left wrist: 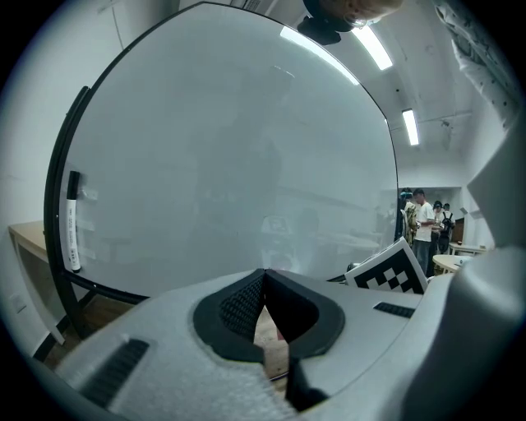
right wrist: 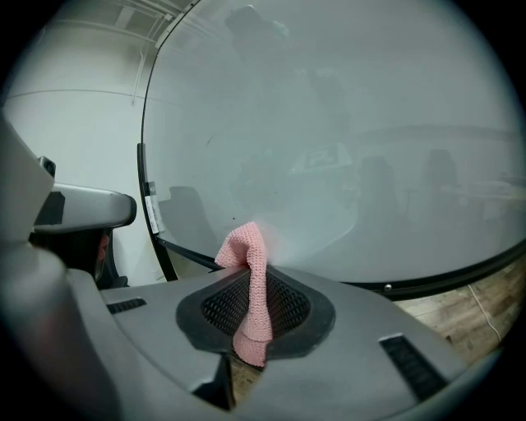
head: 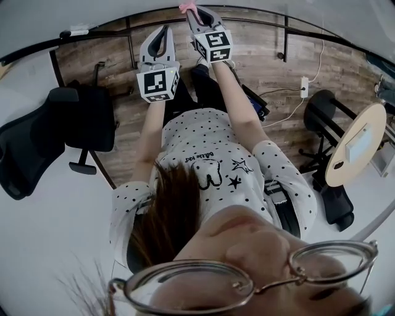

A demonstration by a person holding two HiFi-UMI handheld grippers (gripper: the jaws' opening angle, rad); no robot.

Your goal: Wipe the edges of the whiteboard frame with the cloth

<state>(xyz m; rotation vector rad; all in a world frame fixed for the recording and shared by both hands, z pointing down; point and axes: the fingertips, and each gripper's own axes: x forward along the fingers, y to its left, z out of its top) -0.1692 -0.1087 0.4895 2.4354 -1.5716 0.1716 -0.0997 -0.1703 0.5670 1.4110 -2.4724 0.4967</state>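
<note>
the right gripper view alone shows the grip clearly: the right gripper (right wrist: 251, 278) pinches the cloth (right wrist: 245, 247), a pink ribbed knit strip folded over at its top. the fold sits right at the pale, glossy whiteboard (right wrist: 345, 148); contact cannot be told. the thin black frame (right wrist: 150, 193) curves past at 9 o'clock and along 4 o'clock. the jaw pads are dark with a mesh texture, set in smooth grey plastic.

in the head view the cloth (head: 188, 7) is only a small pink nub at 12 o'clock, past the tip of the right gripper (head: 196, 13). the left gripper (head: 162, 36) is just beside it at 11 o'clock. only this view shows the wood-plank floor (head: 259, 68), a black office chair (head: 37, 142) at 9 o'clock and a round wooden table (head: 361, 145) at 3 o'clock.

the left gripper view shows the left gripper (left wrist: 265, 275) with its tips pressed together and nothing between them. only here a marker pen (left wrist: 72, 220) appears, upright against the board's edge at 9 o'clock. people (left wrist: 423, 222) stand far off at 3 o'clock.
</note>
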